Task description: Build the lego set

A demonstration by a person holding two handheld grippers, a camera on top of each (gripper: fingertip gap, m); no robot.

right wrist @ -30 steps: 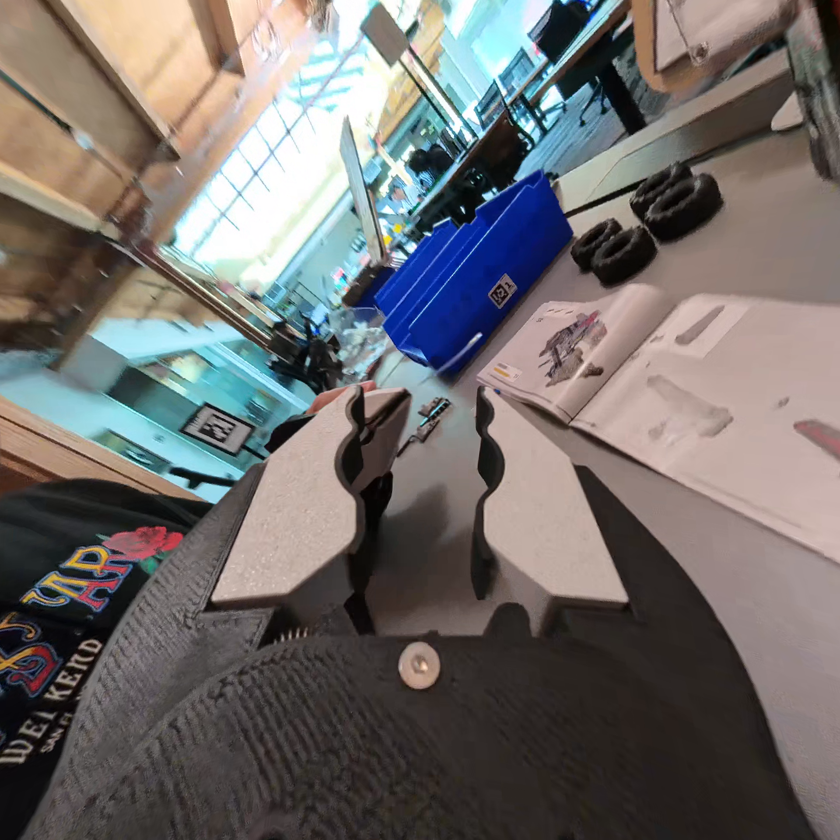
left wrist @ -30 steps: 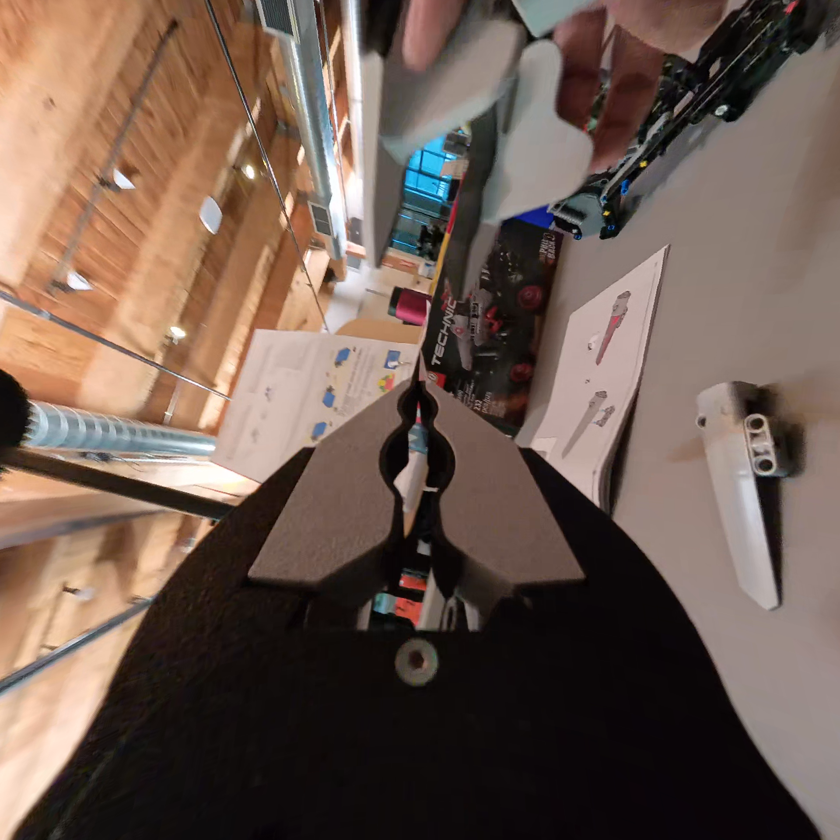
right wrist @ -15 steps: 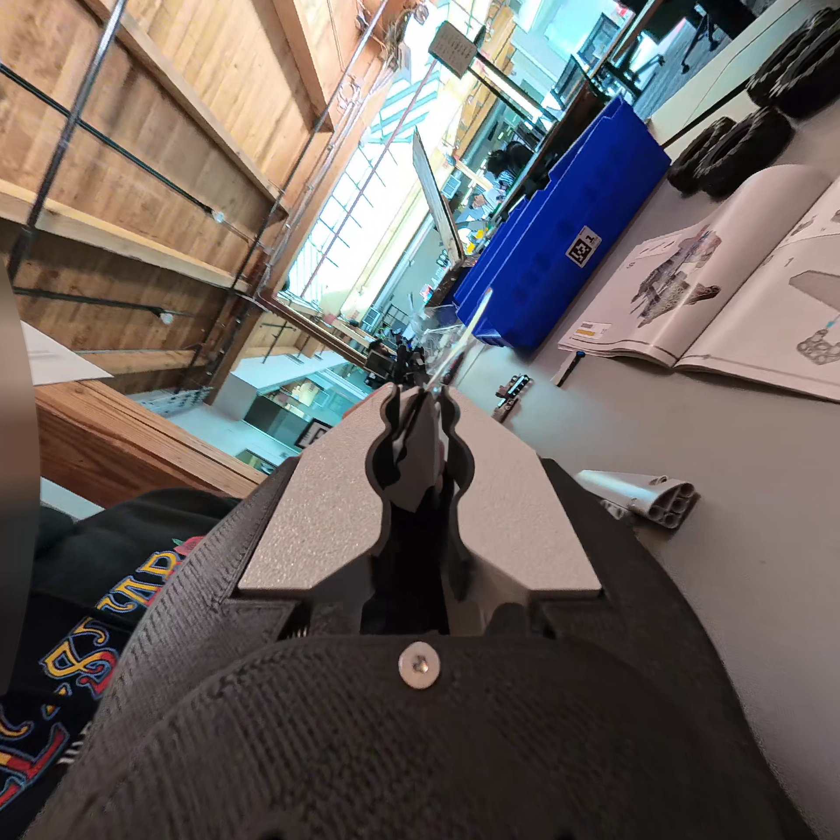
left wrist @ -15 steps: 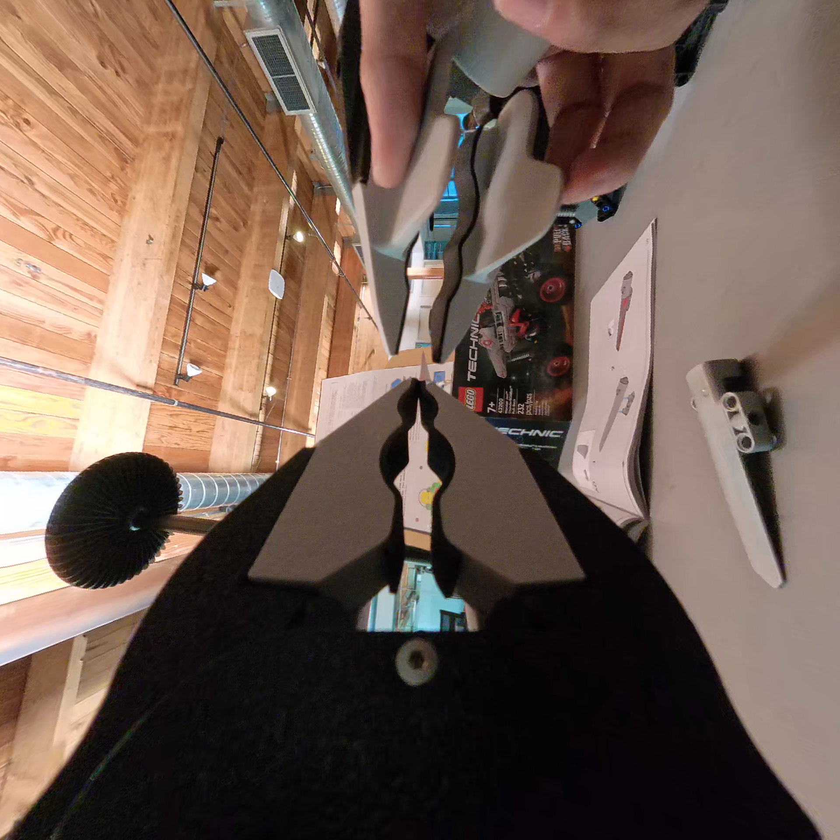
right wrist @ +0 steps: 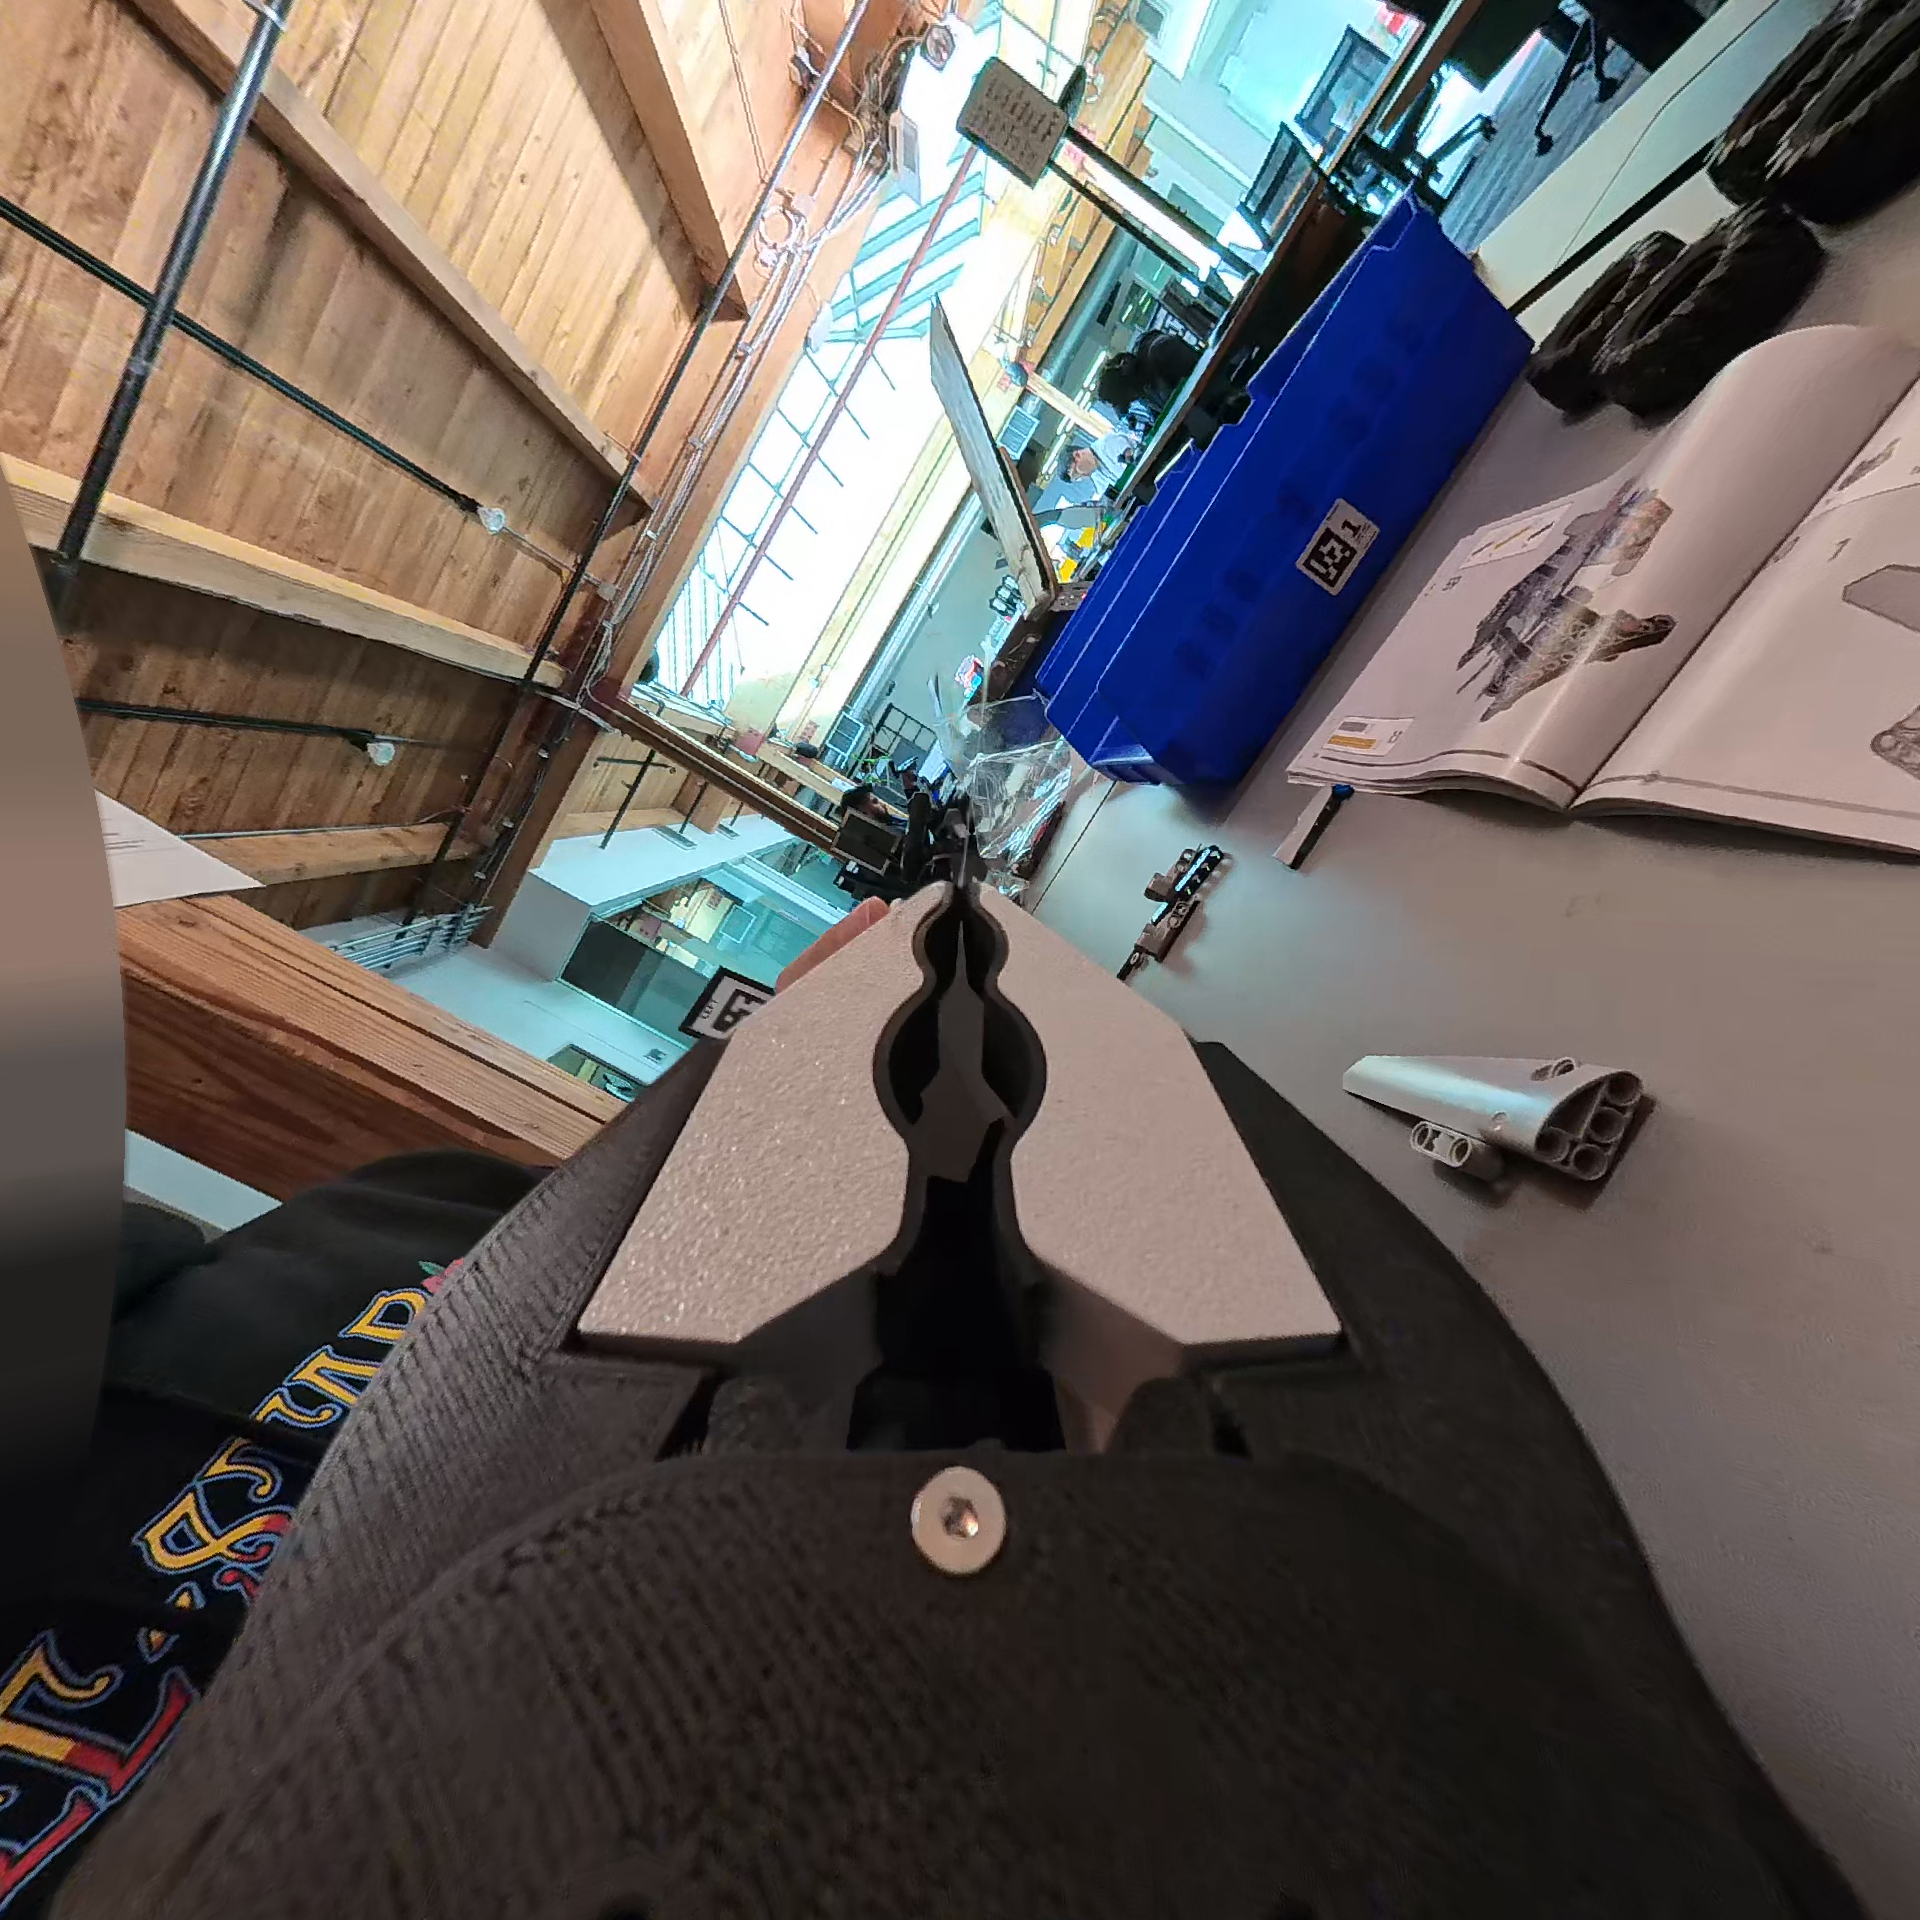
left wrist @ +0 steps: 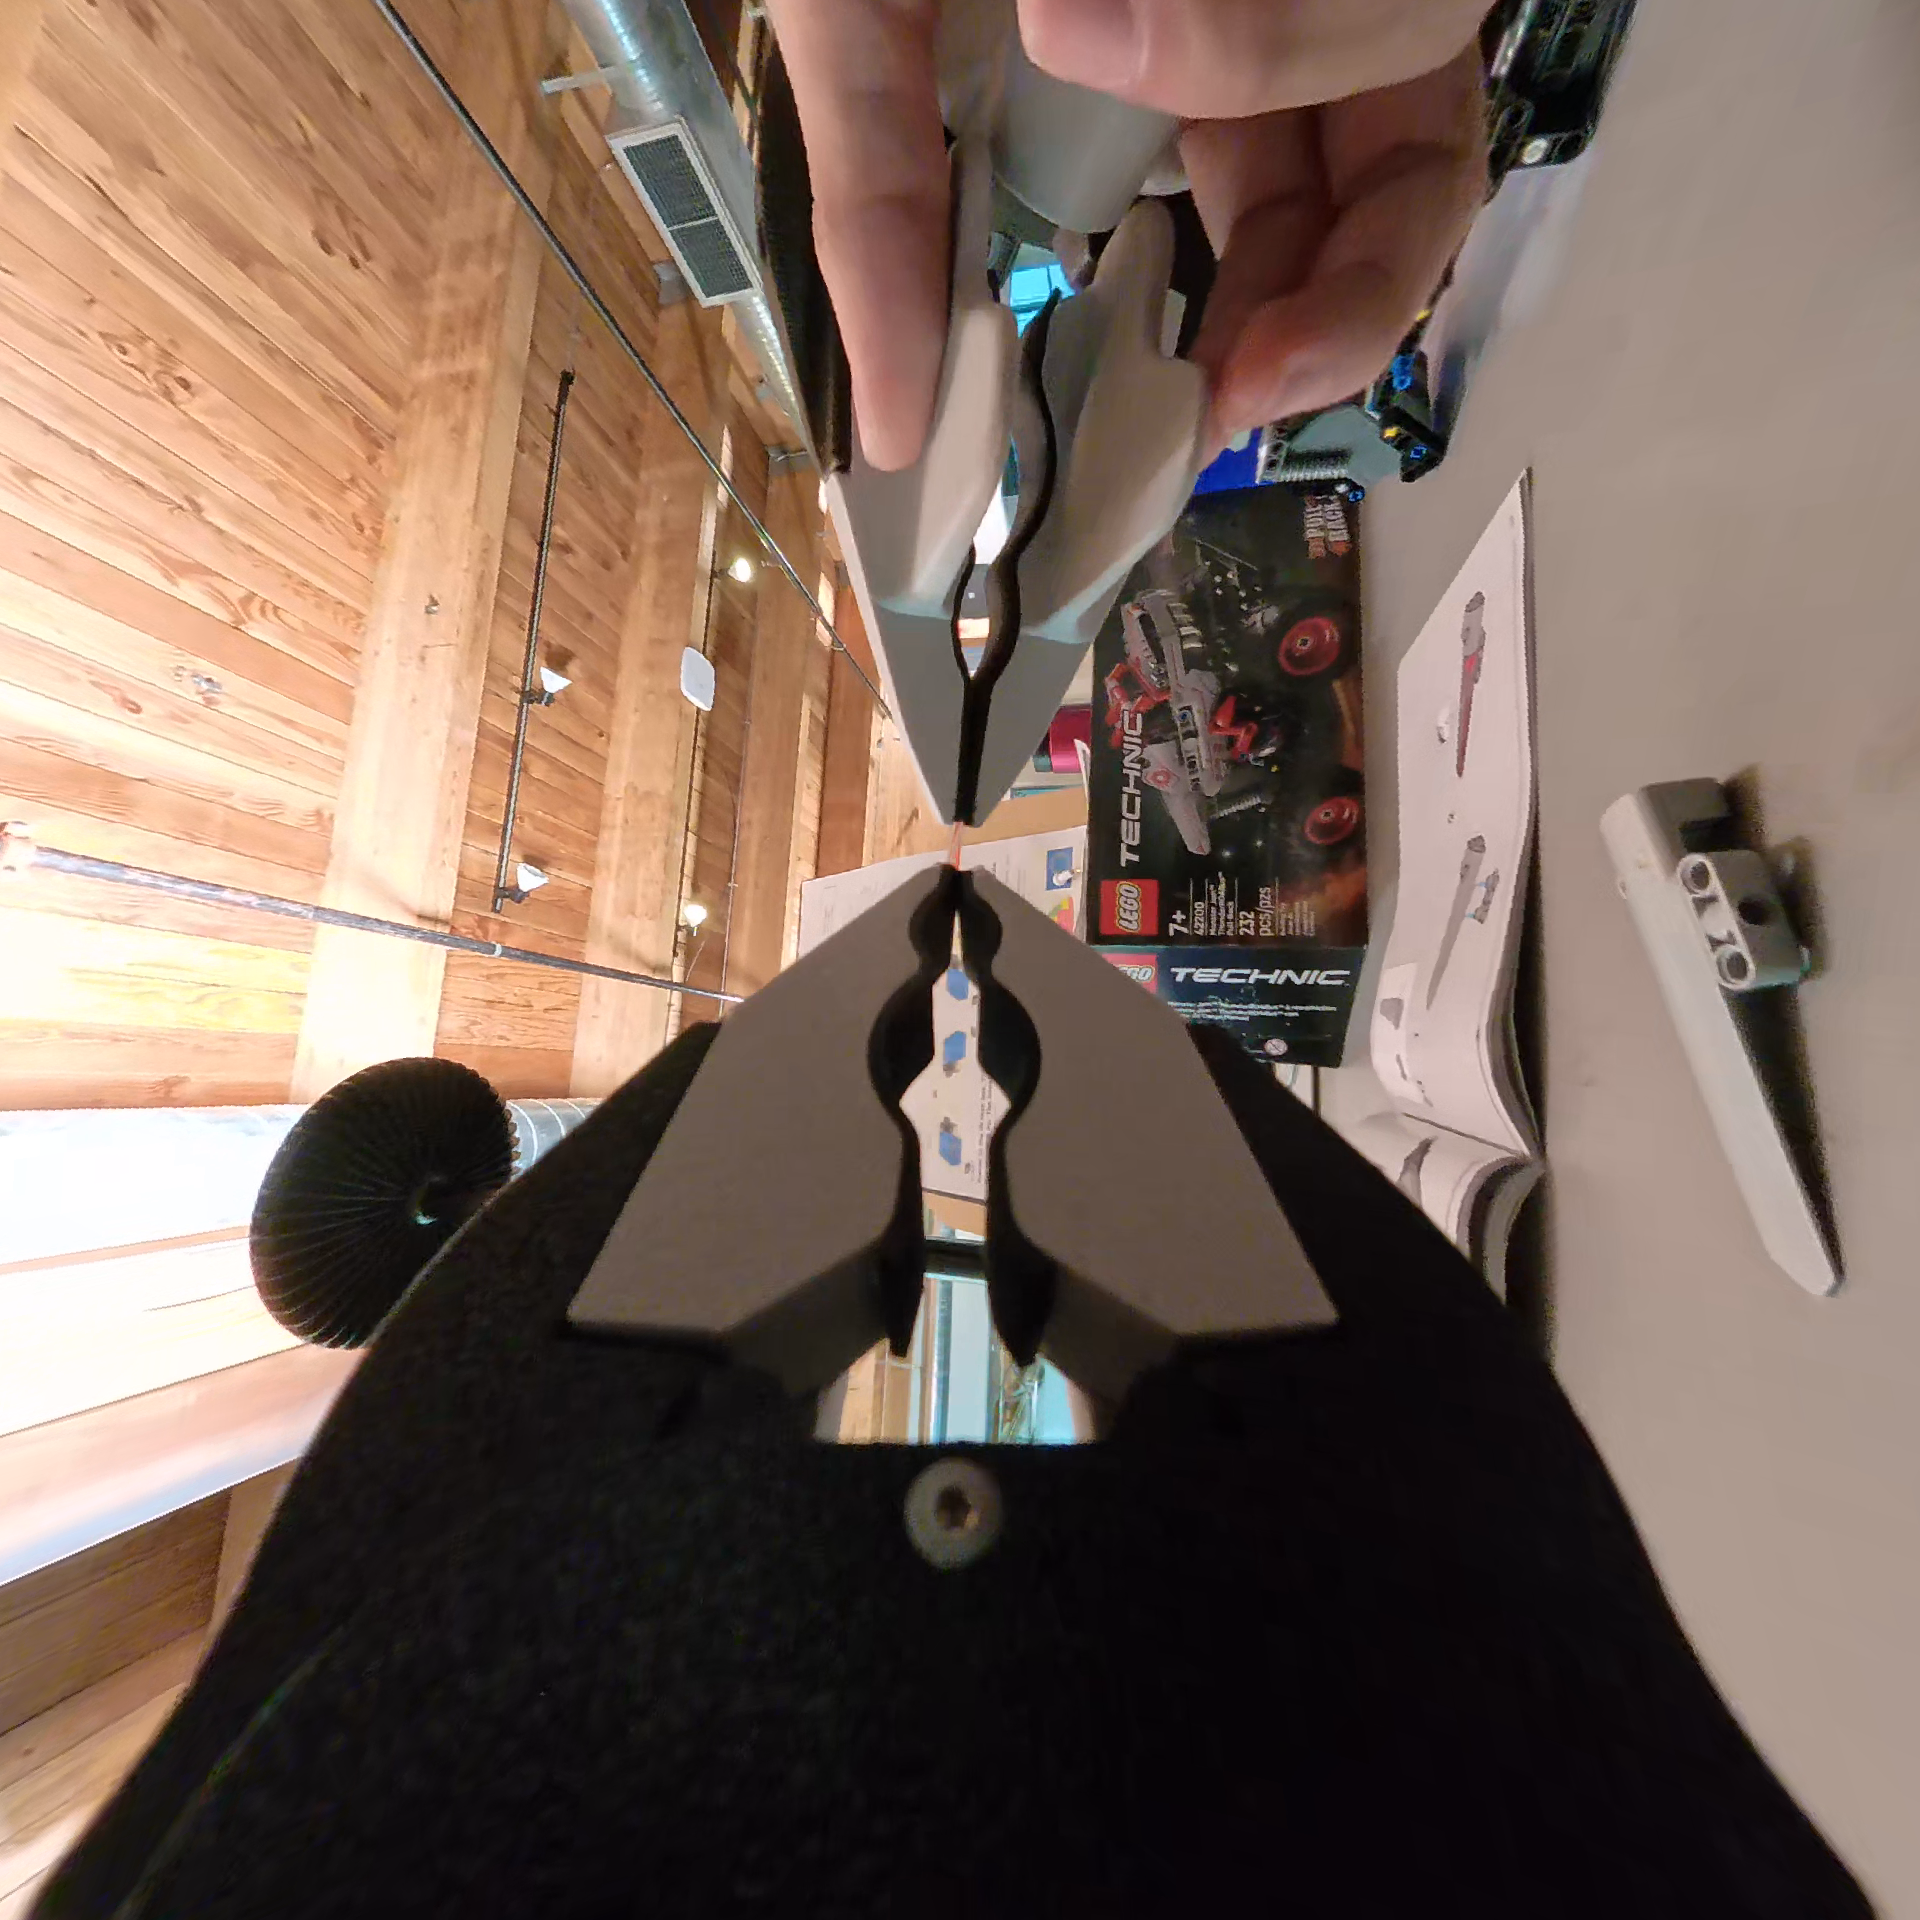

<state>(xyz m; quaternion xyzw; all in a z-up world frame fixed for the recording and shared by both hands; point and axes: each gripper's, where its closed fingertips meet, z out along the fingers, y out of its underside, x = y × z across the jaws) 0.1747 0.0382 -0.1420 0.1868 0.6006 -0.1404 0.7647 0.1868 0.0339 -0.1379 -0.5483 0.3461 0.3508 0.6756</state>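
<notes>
Both grippers lie tilted on their sides above the grey table [left wrist: 1725,582] and meet tip to tip. My left gripper [left wrist: 956,883] is shut. My right gripper [left wrist: 966,810], held by a hand [left wrist: 1299,260], is shut too and also shows in its own view [right wrist: 961,899]. A thin flat sliver with a reddish edge [left wrist: 957,844] spans the small gap between the two tips, seen edge-on; both seem to pinch it. A white Lego panel with a grey connector [left wrist: 1714,1039] lies on the table to the right and shows in the right wrist view [right wrist: 1496,1112].
An open instruction booklet [left wrist: 1465,831] [right wrist: 1662,675] and the Lego box [left wrist: 1236,790] lie behind. The partly built dark model [left wrist: 1538,83] is at the top right. Blue bins [right wrist: 1278,551], black tyres [right wrist: 1683,312] and small dark parts [right wrist: 1174,904] sit on the far table. Less than 4 cm separates the two grippers' tips.
The right gripper was open a second ago; it shut and came down until its tips met the left gripper's tips. The left gripper stayed shut.
</notes>
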